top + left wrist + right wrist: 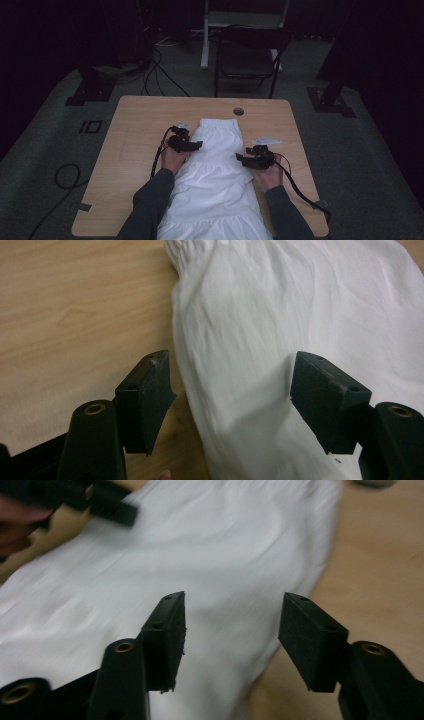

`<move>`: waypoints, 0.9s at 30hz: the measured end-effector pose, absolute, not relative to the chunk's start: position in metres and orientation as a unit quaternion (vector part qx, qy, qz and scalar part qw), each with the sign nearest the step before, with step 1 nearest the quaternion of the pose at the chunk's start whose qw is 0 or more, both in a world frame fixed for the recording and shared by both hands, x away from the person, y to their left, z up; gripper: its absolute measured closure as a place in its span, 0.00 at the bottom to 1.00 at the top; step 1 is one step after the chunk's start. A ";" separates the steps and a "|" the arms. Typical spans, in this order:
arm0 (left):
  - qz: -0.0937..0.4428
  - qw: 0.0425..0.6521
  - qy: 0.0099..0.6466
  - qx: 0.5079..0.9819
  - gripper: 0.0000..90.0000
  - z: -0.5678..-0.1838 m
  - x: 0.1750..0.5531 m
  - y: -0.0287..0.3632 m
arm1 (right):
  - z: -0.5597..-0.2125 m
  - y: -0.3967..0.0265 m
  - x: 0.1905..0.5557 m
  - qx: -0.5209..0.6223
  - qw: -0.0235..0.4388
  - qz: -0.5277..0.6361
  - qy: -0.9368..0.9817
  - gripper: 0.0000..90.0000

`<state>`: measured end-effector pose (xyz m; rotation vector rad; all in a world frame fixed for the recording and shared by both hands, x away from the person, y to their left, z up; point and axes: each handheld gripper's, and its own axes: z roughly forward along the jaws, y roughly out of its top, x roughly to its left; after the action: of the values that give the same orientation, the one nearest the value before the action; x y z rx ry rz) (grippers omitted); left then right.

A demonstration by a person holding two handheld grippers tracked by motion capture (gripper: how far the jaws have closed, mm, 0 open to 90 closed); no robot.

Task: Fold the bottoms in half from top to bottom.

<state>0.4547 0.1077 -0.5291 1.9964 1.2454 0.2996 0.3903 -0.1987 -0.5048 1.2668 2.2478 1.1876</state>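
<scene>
White garment [215, 175] lies flat along the table [135, 150] middle, waistband end toward the far edge. Your left gripper [192, 146] sits at its left edge, jaws wide, holding nothing. Your right gripper [243, 159] is at the right edge, jaws apart, empty.

High overhead, two close views, shared garment [215, 170]
</scene>
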 end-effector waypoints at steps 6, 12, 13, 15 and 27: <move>0.104 0.363 0.494 0.783 0.36 -0.533 0.471 0.098 | -0.509 -0.198 0.445 0.480 0.138 0.403 0.767 0.35; 0.099 0.353 0.505 0.781 0.35 -0.541 0.480 0.093 | -0.535 -0.185 0.479 0.501 0.133 0.363 0.774 0.31; 0.100 0.354 0.503 0.782 0.35 -0.542 0.480 0.094 | -0.539 -0.182 0.482 0.502 0.136 0.356 0.777 0.32; 0.104 0.351 0.498 0.787 0.35 -0.542 0.480 0.094 | -0.545 -0.180 0.485 0.508 0.139 0.350 0.775 0.34; 0.147 0.312 0.458 0.820 0.50 -0.540 0.475 0.084 | -0.545 -0.170 0.493 0.502 0.175 0.334 0.778 0.61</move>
<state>0.4747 0.0838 -0.5404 2.1633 1.2075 0.3885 0.4930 -0.1699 -0.5450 1.4226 2.2059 0.9459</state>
